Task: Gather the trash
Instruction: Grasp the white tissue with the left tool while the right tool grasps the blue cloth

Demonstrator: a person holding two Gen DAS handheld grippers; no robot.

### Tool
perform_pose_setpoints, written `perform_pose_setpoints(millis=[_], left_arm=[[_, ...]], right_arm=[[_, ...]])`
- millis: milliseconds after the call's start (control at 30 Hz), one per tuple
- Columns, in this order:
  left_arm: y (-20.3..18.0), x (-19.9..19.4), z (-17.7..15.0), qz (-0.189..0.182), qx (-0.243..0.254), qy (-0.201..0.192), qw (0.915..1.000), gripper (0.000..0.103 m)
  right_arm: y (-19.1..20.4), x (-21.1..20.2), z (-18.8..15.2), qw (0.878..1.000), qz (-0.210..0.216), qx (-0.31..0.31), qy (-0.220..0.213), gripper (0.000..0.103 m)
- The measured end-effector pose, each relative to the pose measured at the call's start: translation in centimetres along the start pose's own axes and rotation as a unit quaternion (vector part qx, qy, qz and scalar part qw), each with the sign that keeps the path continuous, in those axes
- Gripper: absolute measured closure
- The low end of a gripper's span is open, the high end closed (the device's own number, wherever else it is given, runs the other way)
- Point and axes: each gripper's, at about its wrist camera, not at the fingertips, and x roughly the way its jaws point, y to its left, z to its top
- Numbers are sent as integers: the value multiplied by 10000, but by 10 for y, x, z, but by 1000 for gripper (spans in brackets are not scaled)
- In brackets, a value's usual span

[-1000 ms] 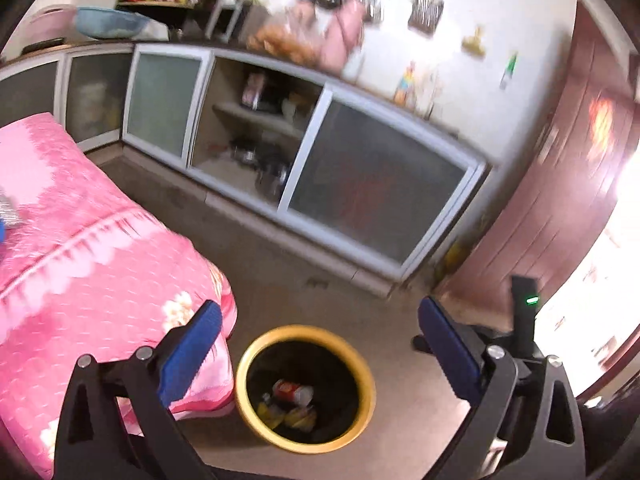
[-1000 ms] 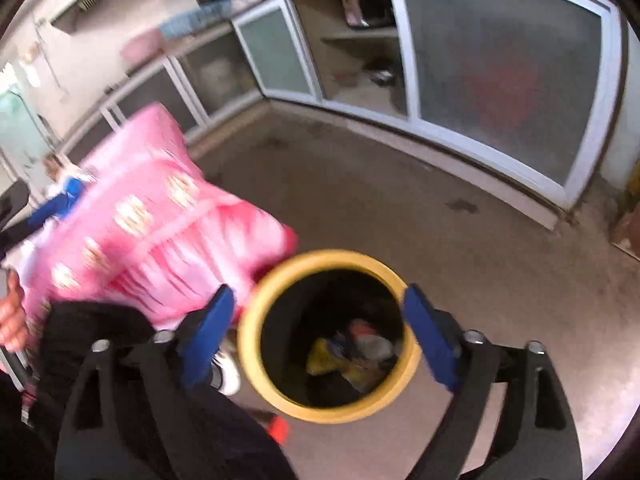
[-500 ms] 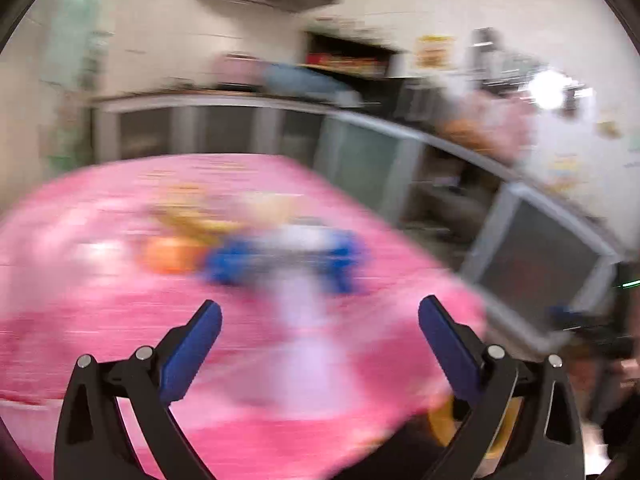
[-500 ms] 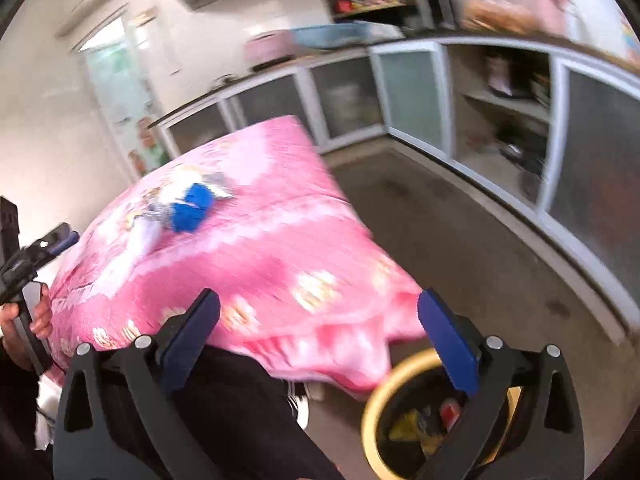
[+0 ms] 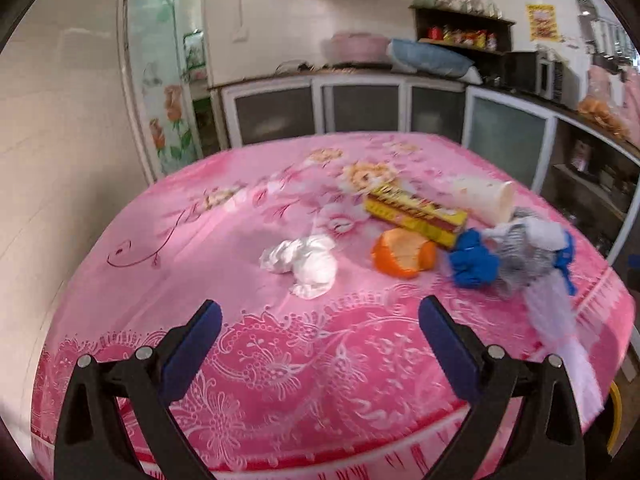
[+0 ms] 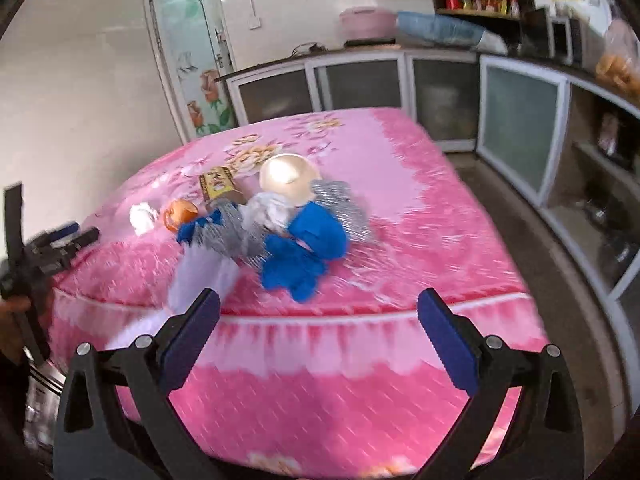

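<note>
Trash lies on a table under a pink flowered cloth [image 5: 248, 280]. In the left wrist view I see a crumpled white tissue [image 5: 304, 260], an orange peel [image 5: 402, 254], a yellow and red box [image 5: 416, 212], a white paper cup [image 5: 486, 198] on its side and a blue, grey and white wrapper heap [image 5: 516, 252]. My left gripper [image 5: 320, 328] hovers open over the table's near edge, empty. The right wrist view shows the blue wrapper [image 6: 308, 248], cup [image 6: 286, 178], box [image 6: 218, 186], peel [image 6: 180, 214] and tissue [image 6: 142, 216]. My right gripper [image 6: 318, 320] is open and empty, short of the table.
A yellow bin rim [image 5: 615, 412] peeks out past the table's right corner. Glass-fronted cabinets [image 6: 516, 128] line the back and right walls, with bare floor [image 6: 516, 216] between them and the table. The other hand-held gripper [image 6: 48, 252] shows at the left of the right wrist view.
Both grippers have swung away from the yellow bin on the floor and now face the table with the trash. Both stay open and empty.
</note>
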Motion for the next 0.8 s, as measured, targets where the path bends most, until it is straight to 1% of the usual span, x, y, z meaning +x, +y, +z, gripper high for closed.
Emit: perform_pose_setpoints(millis=[133,233,333,433,533,600,667,800], left_arm=[[5,21,0,39,-63,156,9999,8],[7,33,8,57,-95,199,9997,8],[9,43,17,42,-104,225,9997,8],[14,60,23,176,-124,390,9990,8],[24,78,25,264,-276,582,9976,8],[29,90,25,192,-382,724,9965,8],[33,105,24,130,-518,963,9939,8],[35,127,26,-146,-786,1249,9889,8]], right_arm=[[9,18,5,9996,29,-250,139,10],[11,36,9,9987,68,-356,355,14],[11,46,9,9981,8,-425,455,15],[9,58,9,9975,-12,-421,565,15],[8,65,9,9974,15,-398,606,15],[7,70,10,9972,14,-390,642,15],[7,75,10,9968,40,-379,704,15],[9,84,11,9959,74,-409,804,17]])
